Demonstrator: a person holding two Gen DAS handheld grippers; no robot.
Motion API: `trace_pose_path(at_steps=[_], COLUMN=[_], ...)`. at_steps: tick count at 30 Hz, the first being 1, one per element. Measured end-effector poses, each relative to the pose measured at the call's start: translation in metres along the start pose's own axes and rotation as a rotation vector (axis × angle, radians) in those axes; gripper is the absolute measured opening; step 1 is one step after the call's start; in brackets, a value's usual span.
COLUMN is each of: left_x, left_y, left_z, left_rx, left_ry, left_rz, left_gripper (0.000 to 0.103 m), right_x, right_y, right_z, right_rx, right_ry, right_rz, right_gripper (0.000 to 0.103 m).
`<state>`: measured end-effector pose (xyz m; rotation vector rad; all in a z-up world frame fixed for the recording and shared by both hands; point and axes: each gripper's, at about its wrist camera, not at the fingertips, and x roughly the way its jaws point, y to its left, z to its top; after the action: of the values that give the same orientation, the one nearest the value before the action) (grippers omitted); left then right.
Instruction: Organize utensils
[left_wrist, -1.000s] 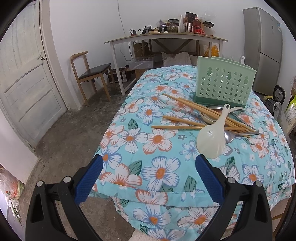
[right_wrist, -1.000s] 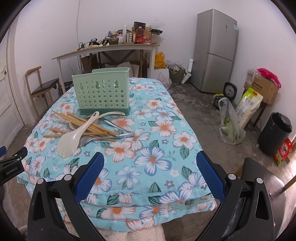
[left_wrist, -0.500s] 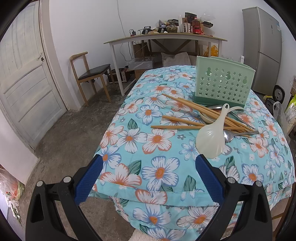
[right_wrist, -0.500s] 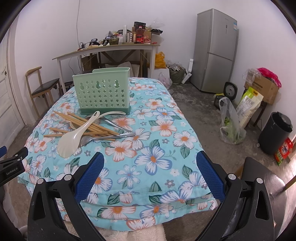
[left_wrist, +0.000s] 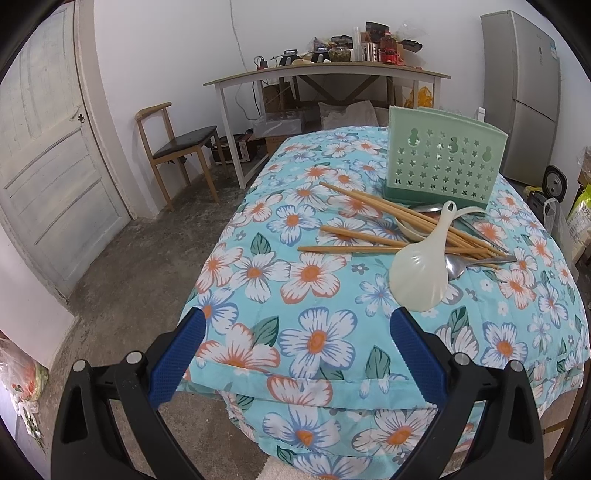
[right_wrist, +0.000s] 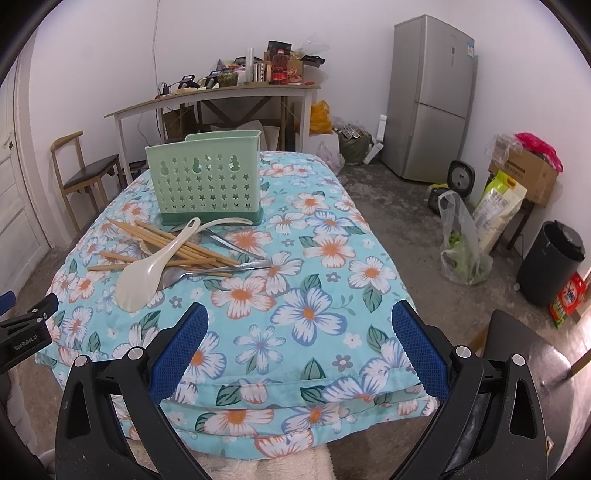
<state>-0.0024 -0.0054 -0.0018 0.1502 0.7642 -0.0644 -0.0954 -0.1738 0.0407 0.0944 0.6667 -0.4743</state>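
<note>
1. Quilted floral cover (left_wrist: 314, 273) over a soft, rounded table; bare concrete floor all round.
2. Left gripper (left_wrist: 297, 334): jaws spread wide, holding nothing, hovering at the near edge, short of the pile.
3. Right gripper (right_wrist: 299, 332): same, wide apart and empty, over the near right part of the cover.
4. Utensil pile sits mid-table, just in front of the green caddy (right_wrist: 207, 182), which stands upright and looks empty from here.
5. Count: 1 white rice paddle (left_wrist: 421, 273) on top; 1 white ladle-type spoon (right_wrist: 225, 222) behind it; wooden chopsticks (left_wrist: 373, 216), roughly 8, exact number unclear in the overlap; at least 2 metal pieces (right_wrist: 236, 266), spoon bowl visible, rest hidden.
6. Risks: pieces interlock, so lifting the paddle may drag chopsticks along. Padded cover gives under the fingers, so thin chopsticks and flat metal handles are likely to slip from a pinch. Light caddy could tip or slide if nudged on insertion.
</note>
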Motion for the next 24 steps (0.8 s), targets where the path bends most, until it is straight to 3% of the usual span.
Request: trace_pose_path(at_steps=[8, 18, 24], left_x=[0.020, 0.055, 0.068], left_y=[-0.007, -0.004, -0.006], left_z=[-0.002, -0.005, -0.007], left_rx=[0.055, 0.071, 0.091], left_ry=[0.021, 0.069, 0.052], left_rz=[-0.018, -0.026, -0.118], left_gripper=[0.097, 0.097, 0.097], right_x=[0.021, 0.078, 0.108], right_y=[0.008, 0.043, 0.063], right_z=[-0.006, -0.014, -0.028], right_rx=[0.009, -0.044, -0.107], right_ry=[0.063, 0.204, 0.186], right_rz=[0.015, 0.093, 0.084], right_gripper=[0.095, 0.095, 0.095])
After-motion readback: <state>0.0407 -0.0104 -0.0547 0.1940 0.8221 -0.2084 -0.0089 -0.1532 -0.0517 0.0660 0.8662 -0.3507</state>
